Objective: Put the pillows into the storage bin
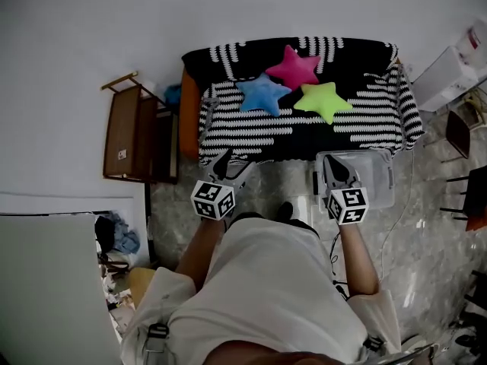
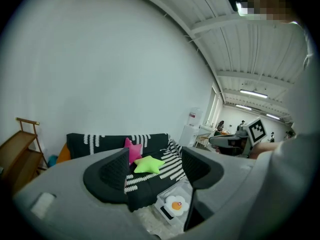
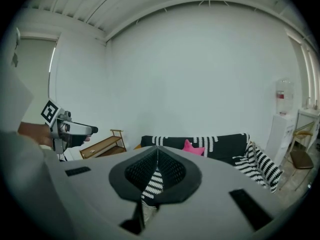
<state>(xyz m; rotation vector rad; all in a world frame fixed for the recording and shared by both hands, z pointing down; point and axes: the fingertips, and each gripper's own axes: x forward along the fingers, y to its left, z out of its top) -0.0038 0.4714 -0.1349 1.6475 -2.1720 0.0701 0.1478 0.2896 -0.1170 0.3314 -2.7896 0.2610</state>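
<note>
Three star pillows lie on a black-and-white striped sofa (image 1: 304,131): a pink one (image 1: 294,68) at the back, a blue one (image 1: 262,93) to the left and a lime-green one (image 1: 324,99) to the right. A clear storage bin (image 1: 377,175) stands on the floor before the sofa's right half. My left gripper (image 1: 224,160) hovers open near the sofa's front edge, with nothing between its jaws. My right gripper (image 1: 332,166) is shut and empty, above the bin's left side. In the left gripper view the pink pillow (image 2: 132,150), the green pillow (image 2: 148,164) and the bin (image 2: 172,206) show between the jaws.
A wooden shelf (image 1: 131,131) stands left of the sofa with an orange cushion (image 1: 189,112) between them. A white box (image 1: 456,67) and dark chairs (image 1: 468,181) stand to the right. A cable runs over the marble floor (image 1: 426,242). A fried-egg toy (image 2: 176,203) lies in the bin.
</note>
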